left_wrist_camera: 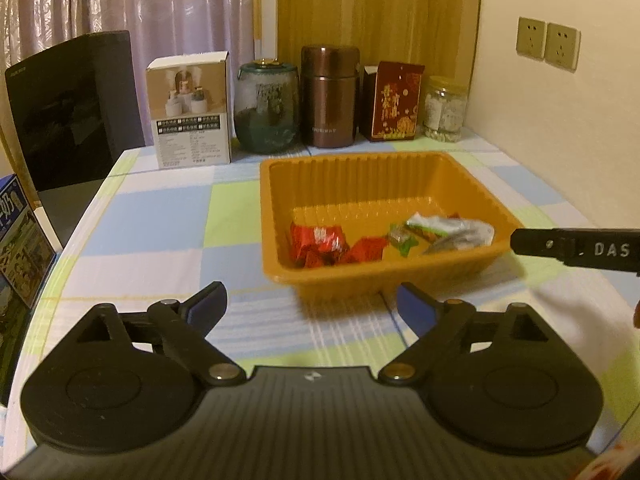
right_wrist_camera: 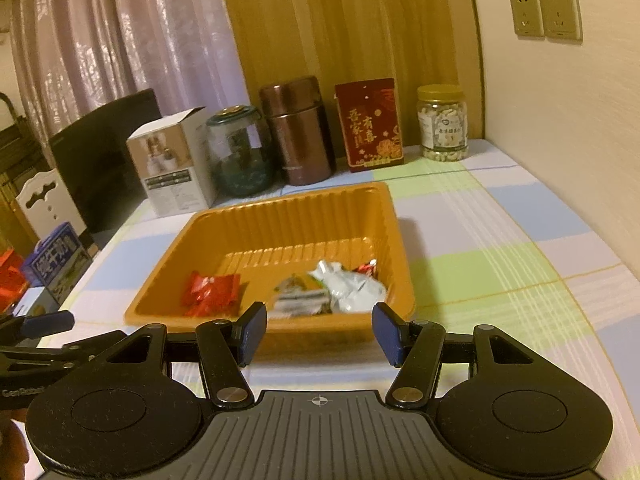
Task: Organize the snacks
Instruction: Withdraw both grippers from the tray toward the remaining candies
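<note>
Snacks sit in the orange tray [left_wrist_camera: 276,216], all bunched along its near wall; tray is on the checked tablecloth [left_wrist_camera: 160,216], roughly mid-table.

Left wrist view: red wrappers [left_wrist_camera: 320,244] at near-left of the tray, a small green candy [left_wrist_camera: 404,240] in the middle, white/silver packets [left_wrist_camera: 456,230] at near-right. Left gripper [left_wrist_camera: 312,308] is spread wide, blue pads apart, nothing between them, hanging over bare cloth just short of the tray's near edge. Right gripper's finger [left_wrist_camera: 572,248] pokes in from the right edge, tip just beside the tray's near-right corner; contact unclear. Back row along the wall: white box [left_wrist_camera: 190,120], glass jar [left_wrist_camera: 266,108], brown flask [left_wrist_camera: 330,96], red box [left_wrist_camera: 394,100], clear nut jar [left_wrist_camera: 444,110]. Black chair back [left_wrist_camera: 72,112] off the table's left side, blue carton [left_wrist_camera: 22,240] at far left. Two wall sockets [left_wrist_camera: 548,42] on the right wall.

Right wrist view: same tray [right_wrist_camera: 392,240], red wrappers [right_wrist_camera: 210,290] near-left, white/silver packets [right_wrist_camera: 352,288] near-right, blurred. Right gripper [right_wrist_camera: 319,334] partly spread, pads empty, framing the tray's near wall from in front; not gripping it. Left gripper [right_wrist_camera: 36,326] visible at the left edge, beside the tray's near-left corner. Same back row of containers behind the tray, sockets up right.
</note>
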A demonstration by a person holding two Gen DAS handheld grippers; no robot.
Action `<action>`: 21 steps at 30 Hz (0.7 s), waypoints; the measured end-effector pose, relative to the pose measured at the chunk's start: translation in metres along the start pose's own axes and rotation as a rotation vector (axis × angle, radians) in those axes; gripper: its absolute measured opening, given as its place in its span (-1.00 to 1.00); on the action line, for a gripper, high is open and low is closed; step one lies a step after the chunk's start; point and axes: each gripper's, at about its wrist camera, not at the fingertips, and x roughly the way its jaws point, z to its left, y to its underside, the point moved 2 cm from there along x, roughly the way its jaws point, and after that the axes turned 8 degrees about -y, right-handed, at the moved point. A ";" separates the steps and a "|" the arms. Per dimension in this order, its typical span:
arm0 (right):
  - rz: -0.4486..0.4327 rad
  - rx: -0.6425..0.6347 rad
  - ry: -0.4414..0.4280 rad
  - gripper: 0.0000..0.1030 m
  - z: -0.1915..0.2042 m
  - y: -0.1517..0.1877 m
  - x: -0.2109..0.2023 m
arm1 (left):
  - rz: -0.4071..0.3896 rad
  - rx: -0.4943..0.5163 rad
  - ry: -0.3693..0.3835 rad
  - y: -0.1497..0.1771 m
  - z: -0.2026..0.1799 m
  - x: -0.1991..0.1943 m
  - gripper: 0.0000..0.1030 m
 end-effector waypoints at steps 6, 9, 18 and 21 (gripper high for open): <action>0.040 -0.001 -0.035 0.14 0.010 0.024 -0.013 | 0.014 0.032 -0.035 0.025 0.009 -0.012 0.76; 0.072 -0.015 -0.038 0.14 0.014 0.037 -0.013 | 0.012 0.070 -0.047 0.036 0.013 -0.015 0.76; 0.167 -0.084 -0.125 0.14 0.041 0.071 0.006 | 0.059 0.105 -0.073 0.052 0.024 -0.006 0.76; 0.189 -0.118 -0.149 0.14 0.050 0.079 0.015 | 0.096 0.107 -0.078 0.056 0.026 0.000 0.76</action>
